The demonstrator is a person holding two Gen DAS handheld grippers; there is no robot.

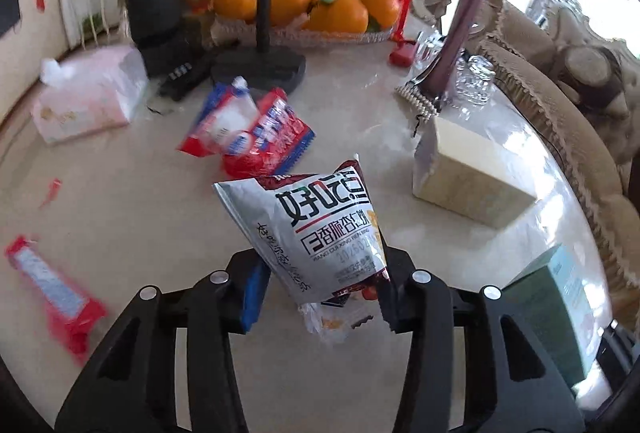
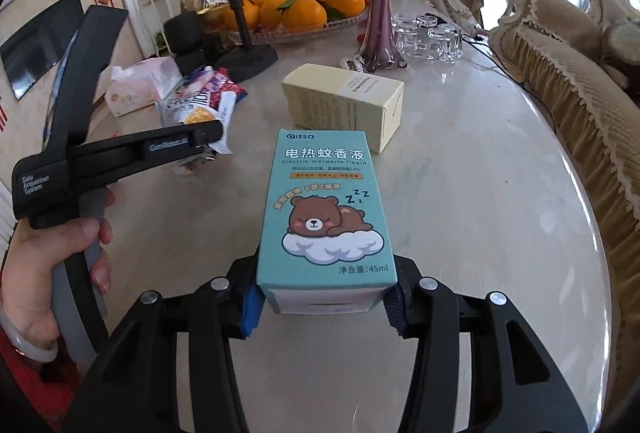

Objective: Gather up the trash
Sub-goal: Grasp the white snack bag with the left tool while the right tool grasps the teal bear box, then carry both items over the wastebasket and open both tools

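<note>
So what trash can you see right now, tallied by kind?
Snack wrappers: 4 (white one in left jaws, two crumpled red-blue, red one at table edge)
Cardboard boxes: 2 (teal in right jaws, cream on table)
Total: 6

Both hand-held grippers [image 1: 324,293] [image 2: 324,297] clamped, level.

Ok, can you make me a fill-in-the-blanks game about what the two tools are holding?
1. The left tool holds a silver snack ____ above the table.
2. The right tool grips a teal box showing a sleeping ____.
3. The tray behind holds ____.

Missing words: wrapper; bear; oranges
</note>
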